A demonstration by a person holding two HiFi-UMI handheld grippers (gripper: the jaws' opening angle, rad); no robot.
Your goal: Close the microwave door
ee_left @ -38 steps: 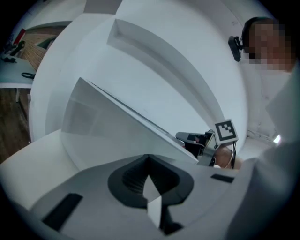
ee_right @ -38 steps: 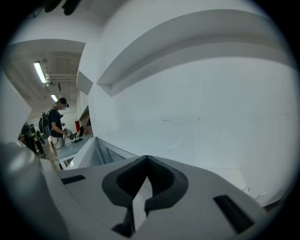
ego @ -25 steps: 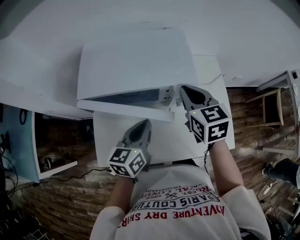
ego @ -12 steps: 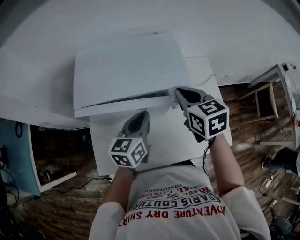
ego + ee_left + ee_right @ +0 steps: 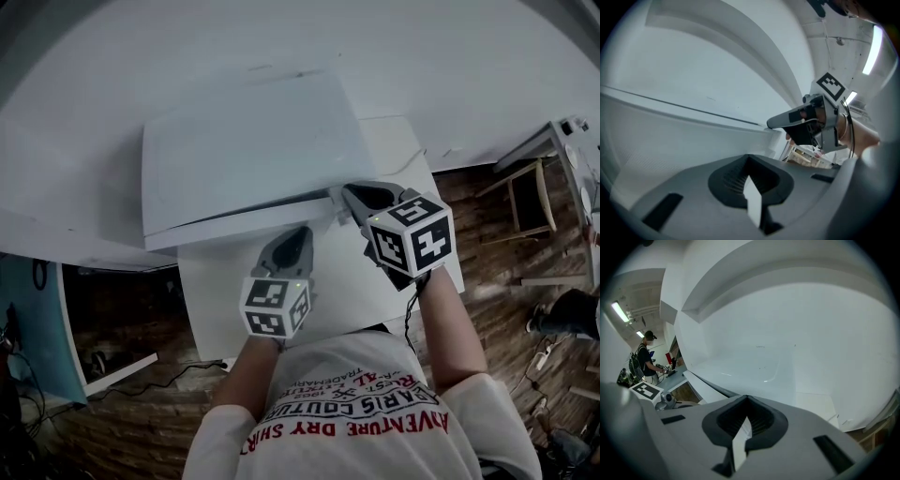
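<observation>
From above, the white microwave [image 5: 248,141] stands on a white table [image 5: 328,281]. Its door [image 5: 234,223] lies nearly flush with the body, with only a thin dark seam along its top edge. My right gripper [image 5: 349,192] is shut, its tips against the door's right end. My left gripper [image 5: 298,234] is shut too, just in front of the door's middle, and I cannot tell if it touches. In the left gripper view the door face [image 5: 684,136] fills the left, with the right gripper [image 5: 799,123] at its far corner. The right gripper view looks over the microwave's top [image 5: 787,333].
A white wall runs behind the microwave. A wooden chair [image 5: 525,202] stands on the brick-pattern floor to the right, and a shelf unit [image 5: 56,319] to the left. A person [image 5: 647,357] stands at a bench far off in the right gripper view.
The door has swung from ajar, with the dark cavity showing, to almost shut. My right gripper moved in with its right end. My left gripper shifted a little right.
</observation>
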